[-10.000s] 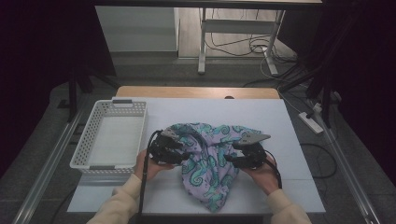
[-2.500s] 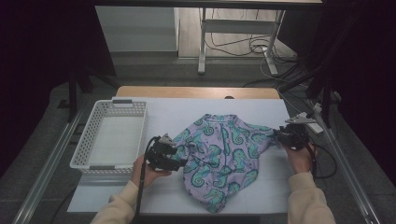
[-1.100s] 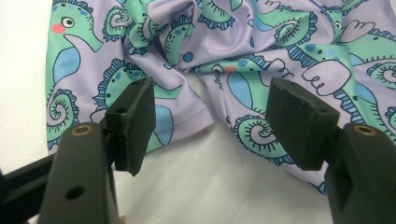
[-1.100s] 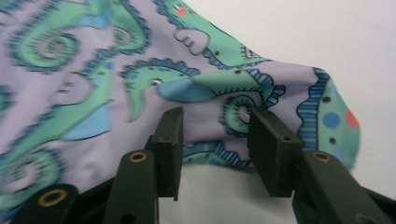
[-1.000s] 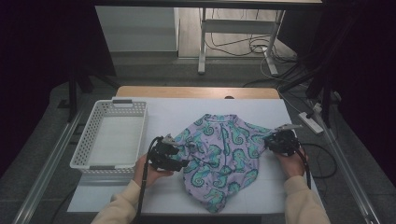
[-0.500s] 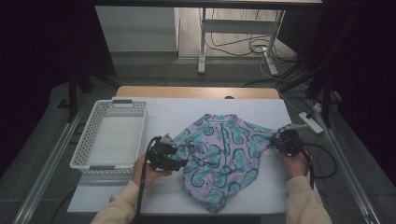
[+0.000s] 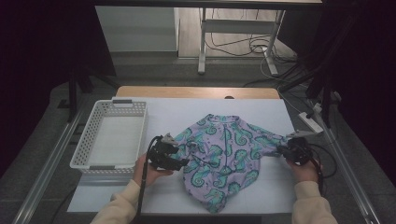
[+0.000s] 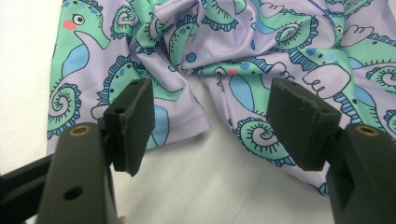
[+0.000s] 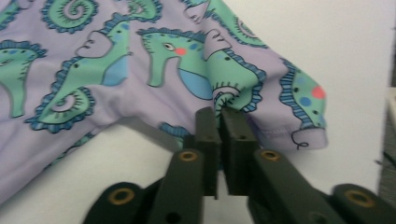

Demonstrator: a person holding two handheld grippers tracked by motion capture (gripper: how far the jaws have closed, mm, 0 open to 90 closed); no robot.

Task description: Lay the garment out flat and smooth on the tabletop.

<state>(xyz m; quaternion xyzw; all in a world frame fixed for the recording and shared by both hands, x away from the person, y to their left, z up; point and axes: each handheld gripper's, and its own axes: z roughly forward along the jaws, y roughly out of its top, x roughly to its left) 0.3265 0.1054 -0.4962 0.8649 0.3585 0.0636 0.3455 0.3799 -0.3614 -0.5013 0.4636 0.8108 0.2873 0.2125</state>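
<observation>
While the left gripper (image 8: pixel 210 126) gapes empty, the right gripper's (image 9: pixel 219 126) jaws pinch the unlabelled seahorse shirt's (image 7: pixel 224 158) sleeve.

White basket (image 7: pixel 109 135) on table (image 7: pixel 261 109)

The left gripper (image 7: pixel 175 156) sits at seven o'clock, jaws standing wide apart, pointing toward three o'clock. The right gripper (image 7: pixel 284 149) sits at four o'clock, its jaws, just closing, pinched nearly together, pointing toward nine o'clock.
</observation>
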